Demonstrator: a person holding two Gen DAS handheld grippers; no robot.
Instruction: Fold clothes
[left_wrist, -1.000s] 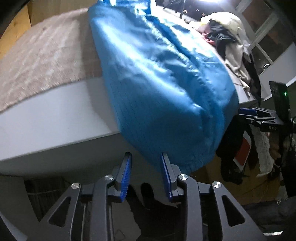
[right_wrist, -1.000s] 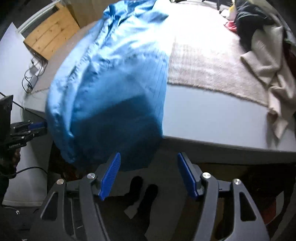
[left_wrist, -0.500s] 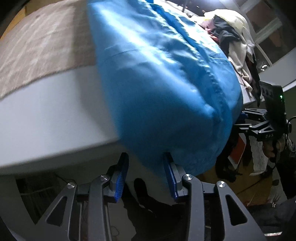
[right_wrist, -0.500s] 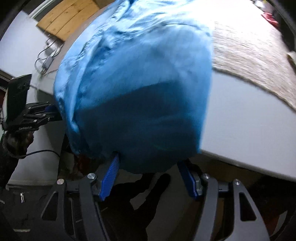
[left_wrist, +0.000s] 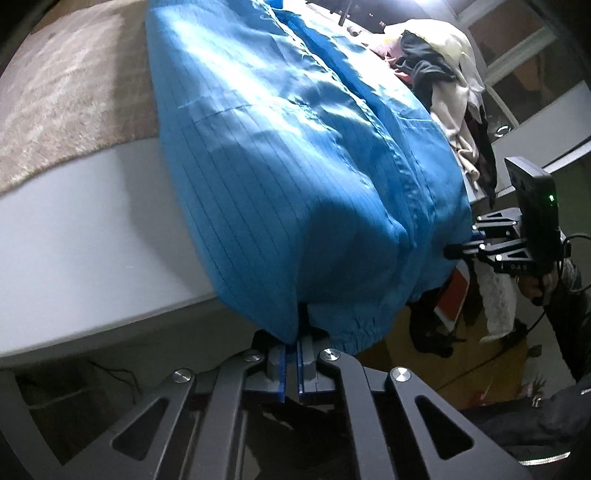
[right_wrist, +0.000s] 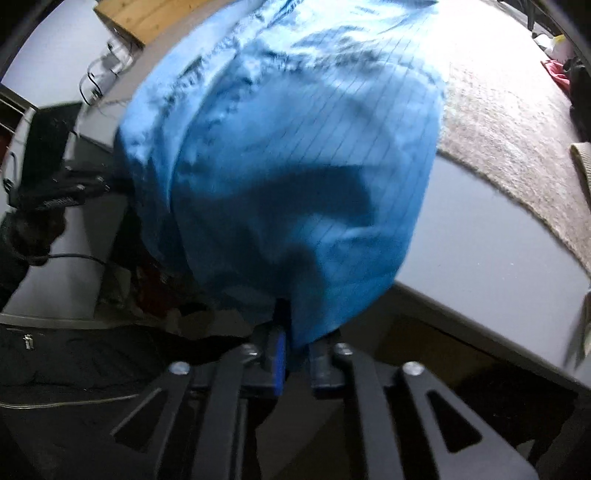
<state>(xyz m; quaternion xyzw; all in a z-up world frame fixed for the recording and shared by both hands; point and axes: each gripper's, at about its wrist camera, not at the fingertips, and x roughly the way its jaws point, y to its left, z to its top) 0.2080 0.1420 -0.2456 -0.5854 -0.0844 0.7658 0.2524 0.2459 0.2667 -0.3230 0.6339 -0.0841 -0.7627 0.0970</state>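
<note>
Your left gripper (left_wrist: 291, 345) and right gripper (right_wrist: 295, 345) each pinch the hem of the blue garment (left_wrist: 295, 177) — it drapes over the white table (left_wrist: 92, 236) edge just ahead. Beyond lie the beige rug (left_wrist: 70, 103) and, far right, a clothes pile (left_wrist: 443, 74).

Ahead of me lies a white surface (left_wrist: 92, 236) under a beige shaggy rug (left_wrist: 66, 103). A window (left_wrist: 517, 62) shows dark beyond it, wooden boards (right_wrist: 147, 18) stand left, and cables (right_wrist: 99, 77) trail there.

Black linkage arms, silver screws, blue fingers (left_wrist: 282, 373) (ribbed pads), dark sleeve (left_wrist: 570, 321)
</note>
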